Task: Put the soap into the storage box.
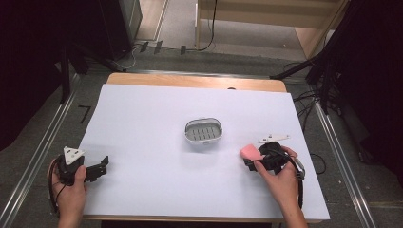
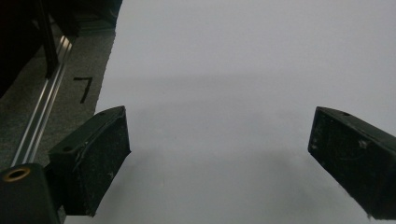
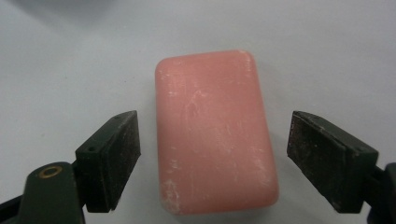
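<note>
Black rubber-faced jaws of my right gripper (image 3: 212,161) are standing apart on either side of the pink rectangular bar of soap (image 3: 215,133), and I am seeing a gap of white sheet between each pad and the bar's long sides, so nothing is being pinched. That bar is lying flat on the white paper sheet (image 3: 70,56), its surface scuffed with pale streaks. From the high view, my right gripper (image 1: 251,156) is sitting at the right part of the sheet in my right hand (image 1: 280,178), with the soap (image 1: 250,152) poking out at its tip. Just beyond it toward the middle, the small grey oval soap dish with a slotted floor (image 1: 203,130) is resting apart from the bar. Far across at the left edge, my left gripper (image 1: 100,167) is waiting in my left hand (image 1: 71,190), its jaws spread wide over bare paper (image 2: 224,93) and holding nothing. Under the sheet, the wooden table (image 1: 195,80) is showing along its far edge
</note>
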The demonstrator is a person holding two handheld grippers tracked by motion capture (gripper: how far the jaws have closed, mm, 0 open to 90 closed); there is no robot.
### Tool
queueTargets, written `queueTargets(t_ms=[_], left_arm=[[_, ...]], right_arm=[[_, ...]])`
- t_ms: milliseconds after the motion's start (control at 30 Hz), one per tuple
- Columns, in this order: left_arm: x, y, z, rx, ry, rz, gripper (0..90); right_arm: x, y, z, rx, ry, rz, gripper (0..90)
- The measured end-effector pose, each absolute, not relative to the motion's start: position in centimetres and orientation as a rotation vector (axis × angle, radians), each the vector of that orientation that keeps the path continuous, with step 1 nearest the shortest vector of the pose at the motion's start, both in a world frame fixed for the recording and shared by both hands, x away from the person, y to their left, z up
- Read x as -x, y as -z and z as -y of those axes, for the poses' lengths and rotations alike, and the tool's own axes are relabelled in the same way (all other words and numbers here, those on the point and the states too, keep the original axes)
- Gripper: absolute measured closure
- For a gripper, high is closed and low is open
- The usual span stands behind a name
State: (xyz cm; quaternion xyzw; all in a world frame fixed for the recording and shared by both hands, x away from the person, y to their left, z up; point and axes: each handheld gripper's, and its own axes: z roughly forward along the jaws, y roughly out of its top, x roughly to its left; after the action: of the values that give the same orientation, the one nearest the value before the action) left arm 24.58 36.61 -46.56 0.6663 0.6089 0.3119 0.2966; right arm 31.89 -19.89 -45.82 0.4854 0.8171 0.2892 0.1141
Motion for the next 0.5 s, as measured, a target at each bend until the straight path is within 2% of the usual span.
queueTargets(t_ms=[500], left_arm=[[-24.6, 46.57, -36.58, -1.774, -0.829, -1.621, 5.8]], right_arm=[[-32.38, 46.51, 18.94, -1.448, -0.753, -2.406, 31.7]])
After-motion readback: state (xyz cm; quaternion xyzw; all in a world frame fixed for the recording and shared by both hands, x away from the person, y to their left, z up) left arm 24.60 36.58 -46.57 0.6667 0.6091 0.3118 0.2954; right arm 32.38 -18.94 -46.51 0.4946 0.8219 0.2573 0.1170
